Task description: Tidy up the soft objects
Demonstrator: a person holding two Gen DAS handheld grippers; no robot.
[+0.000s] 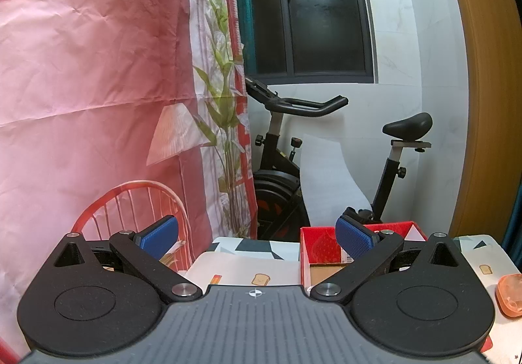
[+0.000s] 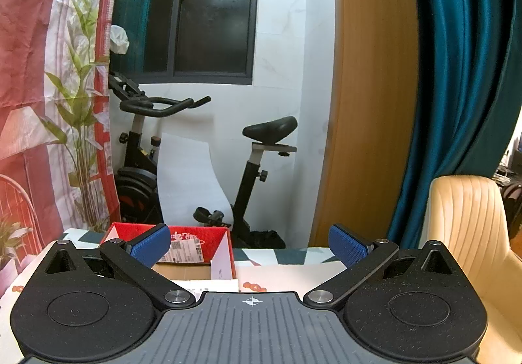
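Here: one orange soft object (image 1: 509,295), translucent-looking, low at the right edge of the left wrist view, lying on the printed tablecloth (image 1: 261,266), cut off by the frame, exact kind not tellable; absent from the right wrist view. Just to its left, beyond the right finger of the left gripper (image 1: 257,235): red cardboard box (image 1: 308,249), open-topped, brown floor showing bare where visible, likely the receptacle. Same box in the right wrist view (image 2: 225,243), white label on its far inner wall, partly behind that gripper's left finger. Left gripper: jaws spread to the full, blue pads (image 1: 161,231) facing inward, nothing between. Right gripper (image 2: 249,245): likewise spread wide and empty, pads (image 2: 347,245) clear of the box. Both aimed slightly downward over the table, neither touching the object. Step in hand, by judgement: approach to a first pick. Advice: swing toward the orange piece, lower until pads straddle it, close gently given likely give, lift clear of the box wall before release. Beyond: exercise bike (image 2: 195,151), dark window (image 2: 195,11), teal curtain (image 2: 456,70), cream chair (image 2: 466,217), pink printed backdrop (image 1: 91,70).
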